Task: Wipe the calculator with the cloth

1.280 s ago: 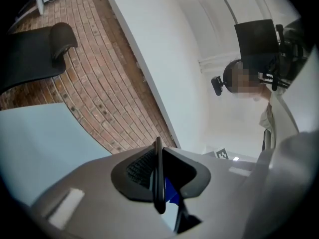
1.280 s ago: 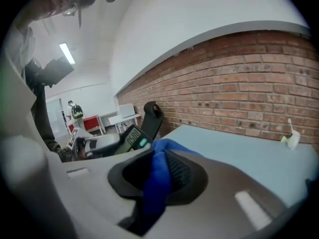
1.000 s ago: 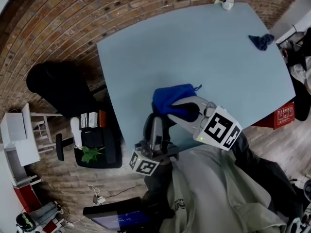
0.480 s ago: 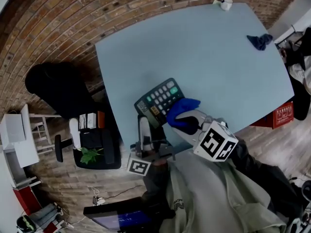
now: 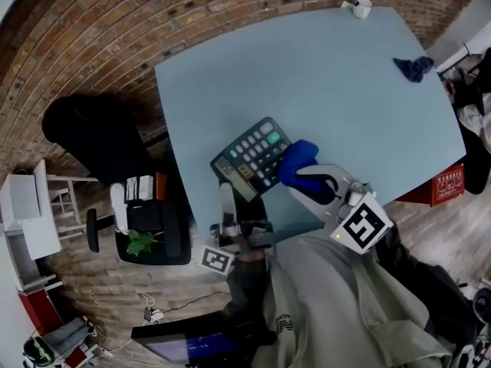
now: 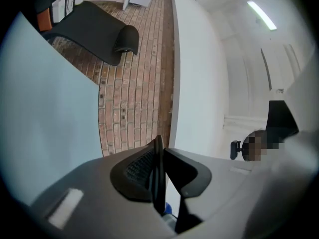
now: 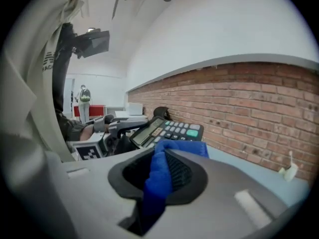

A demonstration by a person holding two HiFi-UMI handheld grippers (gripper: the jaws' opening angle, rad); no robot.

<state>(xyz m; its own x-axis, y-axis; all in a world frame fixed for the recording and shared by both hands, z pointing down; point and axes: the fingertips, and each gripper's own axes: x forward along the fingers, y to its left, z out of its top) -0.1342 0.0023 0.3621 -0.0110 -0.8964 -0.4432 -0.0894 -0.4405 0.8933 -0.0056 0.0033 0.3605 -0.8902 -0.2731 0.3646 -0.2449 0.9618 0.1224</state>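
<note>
A dark calculator [image 5: 253,158] with grey keys and one green key is lifted off the light blue table [image 5: 322,75], its face tilted up toward the head view. My left gripper [image 5: 236,198] is shut on its near bottom edge. In the left gripper view the calculator [image 6: 158,173] shows edge-on as a thin dark slab pinched between the jaws. My right gripper [image 5: 308,178] is shut on a bright blue cloth [image 5: 298,159], which lies against the calculator's right edge. In the right gripper view the cloth [image 7: 158,178] hangs between the jaws, with the calculator [image 7: 168,129] just beyond.
A second dark blue cloth [image 5: 414,68] lies at the table's far right and a white cup [image 5: 359,6] stands at the far edge. A black chair [image 5: 92,133] sits on the brick floor to the left, past the table's left edge.
The blue cloth covered the calculator a second ago; it has slid right and off the keys, which now show. The calculator has turned face-up in the left gripper.
</note>
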